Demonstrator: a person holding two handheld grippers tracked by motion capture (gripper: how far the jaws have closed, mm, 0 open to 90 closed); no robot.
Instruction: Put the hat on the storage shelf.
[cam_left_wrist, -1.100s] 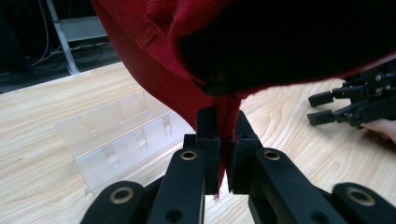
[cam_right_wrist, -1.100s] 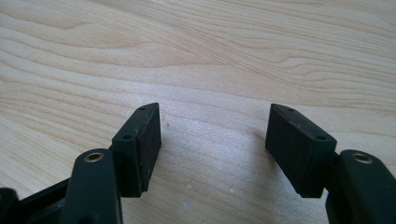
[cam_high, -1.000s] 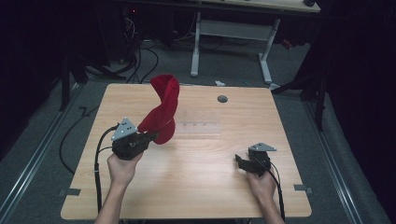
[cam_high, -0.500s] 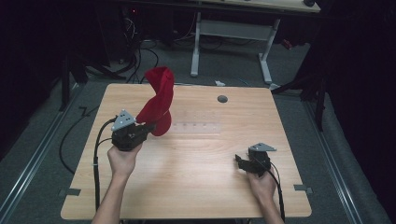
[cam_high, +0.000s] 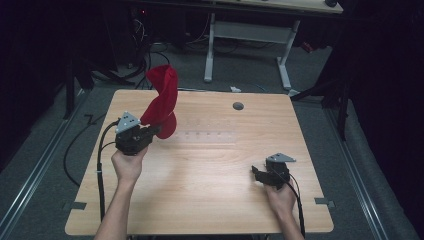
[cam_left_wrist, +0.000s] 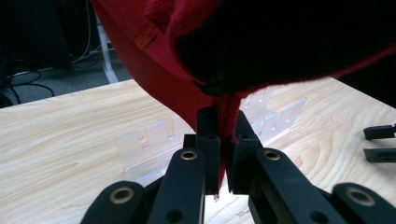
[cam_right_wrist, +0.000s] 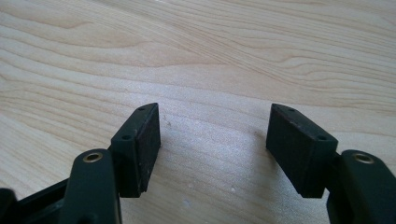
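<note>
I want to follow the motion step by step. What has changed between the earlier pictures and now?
The left gripper, shut on the red cloth, has carried it toward the table's left side; the cloth still hangs twisted above it. The right gripper stayed open and in place on the wooden table.

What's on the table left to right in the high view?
Left gripper → red cloth clamped in it → clear rack → grey hole → right gripper, jaws open on bare table.
</note>
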